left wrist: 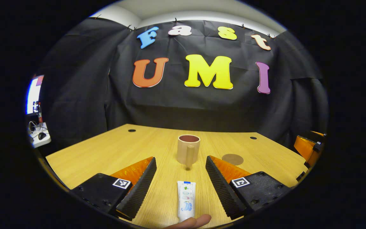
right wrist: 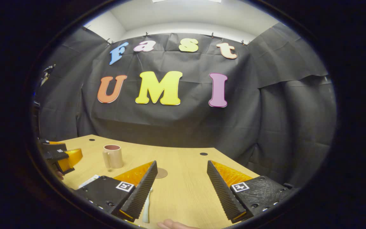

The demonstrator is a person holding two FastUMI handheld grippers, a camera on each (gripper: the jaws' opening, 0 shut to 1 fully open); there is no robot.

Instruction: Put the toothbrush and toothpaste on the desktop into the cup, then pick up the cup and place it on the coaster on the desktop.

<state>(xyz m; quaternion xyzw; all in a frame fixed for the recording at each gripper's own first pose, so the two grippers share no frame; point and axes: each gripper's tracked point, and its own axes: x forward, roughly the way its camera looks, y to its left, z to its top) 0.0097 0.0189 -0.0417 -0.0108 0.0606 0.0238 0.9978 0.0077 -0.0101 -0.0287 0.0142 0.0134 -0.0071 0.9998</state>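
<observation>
The left tool [left wrist: 180,171] hangs low over the wooden worktop [left wrist: 106,152] with its two fingers spread wide and nothing between them touching either one. On the worktop in the gap between those fingers lies the toothpaste [left wrist: 186,199], a white tube lying flat, its length pointing toward the cup [left wrist: 188,149]. The cup stands upright beyond the tube, well apart from it, with its handle turned toward the camera and its inside dark reddish. Just to the right of the cup, apart from it, the round brown coaster [left wrist: 232,159] lies flat on the worktop. A fingertip [left wrist: 199,221] shows at the bottom edge of the left gripper view, near the close end of the tube. The right tool [right wrist: 182,178] is likewise released, its fingers wide apart over bare wood and gripping nothing. In the right gripper view the cup [right wrist: 113,156] stands to the left, and the coaster [right wrist: 161,173] peeks out beside the tip of the tool's left finger, nearer than the cup. A slim pale handle, seemingly the toothbrush [right wrist: 146,206], lies on the worktop nearer than the coaster, partly hidden by that same finger. The left tool [right wrist: 63,157] shows at the far left of this view, left of the cup.
</observation>
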